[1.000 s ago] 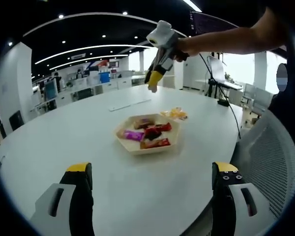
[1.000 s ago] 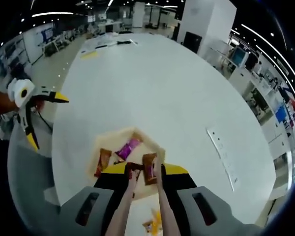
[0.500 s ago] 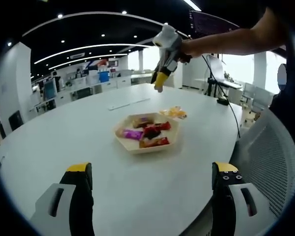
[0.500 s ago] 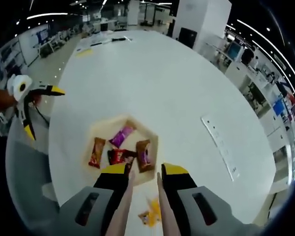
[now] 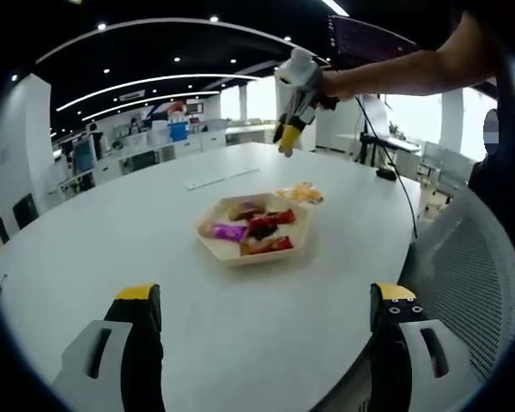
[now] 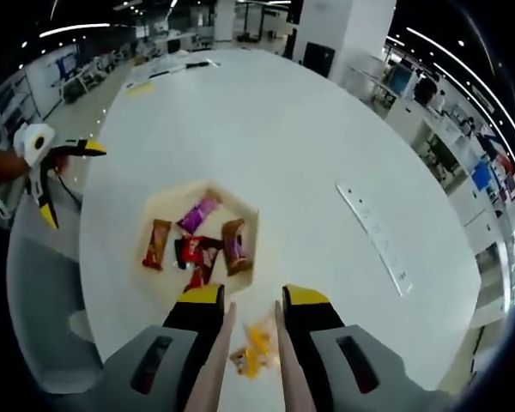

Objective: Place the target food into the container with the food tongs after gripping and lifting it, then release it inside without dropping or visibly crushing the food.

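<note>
Snacks [image 6: 199, 253]: about five in tray [image 6: 245, 219]; tongs [image 6: 250, 336] empty; left gripper [image 5: 266, 305] apart.

Opposite views, shared tray [image 5: 251, 225]

Beige tray [image 6: 249, 225] holds purple, red and brown wrappers [image 6: 197, 213]; table [image 6: 309, 146] white.

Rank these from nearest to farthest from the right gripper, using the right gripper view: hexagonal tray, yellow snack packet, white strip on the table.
1. Yellow snack packet, just past the right gripper, between the tong tips.
2. Hexagonal tray, ahead, slightly left.
3. White strip, off to the right on the table.
</note>
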